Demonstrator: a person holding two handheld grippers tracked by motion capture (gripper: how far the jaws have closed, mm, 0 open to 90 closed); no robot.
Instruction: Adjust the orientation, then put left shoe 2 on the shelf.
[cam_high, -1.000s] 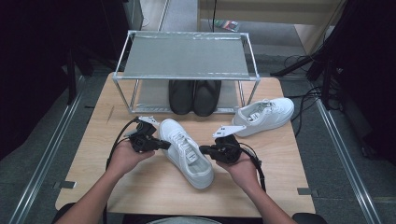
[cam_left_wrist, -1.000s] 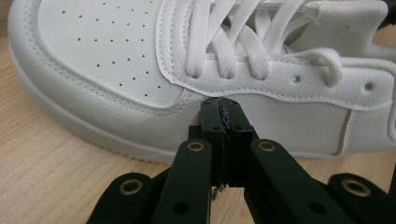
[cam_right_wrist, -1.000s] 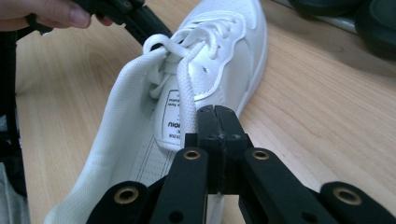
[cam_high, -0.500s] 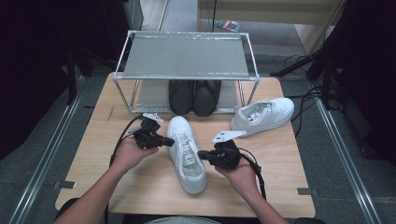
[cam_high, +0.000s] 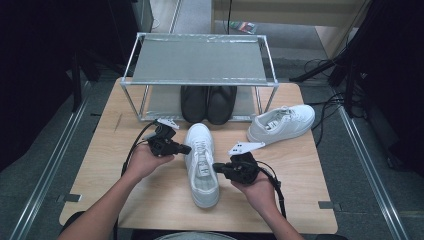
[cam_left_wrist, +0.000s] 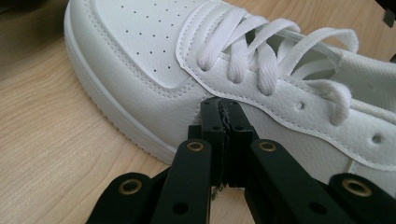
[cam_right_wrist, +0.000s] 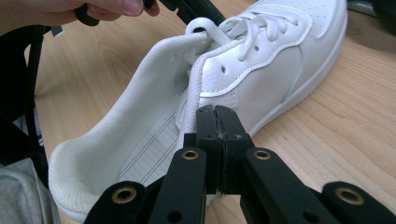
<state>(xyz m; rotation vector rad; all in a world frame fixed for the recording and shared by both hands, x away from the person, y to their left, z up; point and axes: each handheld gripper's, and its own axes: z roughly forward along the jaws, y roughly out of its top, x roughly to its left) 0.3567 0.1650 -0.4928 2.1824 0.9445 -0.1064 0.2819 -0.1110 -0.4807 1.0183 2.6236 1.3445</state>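
Note:
A white lace-up shoe (cam_high: 202, 167) lies mid-table, its toe toward the rack and its heel toward me. My left gripper (cam_high: 186, 148) is shut, and its tips rest against the shoe's left side below the laces (cam_left_wrist: 261, 51). The left gripper (cam_left_wrist: 220, 103) has nothing between its jaws. My right gripper (cam_high: 216, 167) is shut too, with its tips at the shoe's right side by the collar. In the right gripper view the right gripper (cam_right_wrist: 216, 111) touches the rim of the shoe (cam_right_wrist: 261, 70) beside the opening. A hand holds each gripper.
A second white shoe (cam_high: 282, 122) lies at the right, near the rack's leg. A pair of black shoes (cam_high: 208, 102) stands on the lower level of the metal shoe rack (cam_high: 197, 60) at the table's far side. Cables trail off the right edge (cam_high: 325, 107).
The white shoe has turned from a diagonal lie to nearly straight, toe toward the rack. Both grippers stayed at its sides, the left moving slightly right and the right slightly nearer to me.

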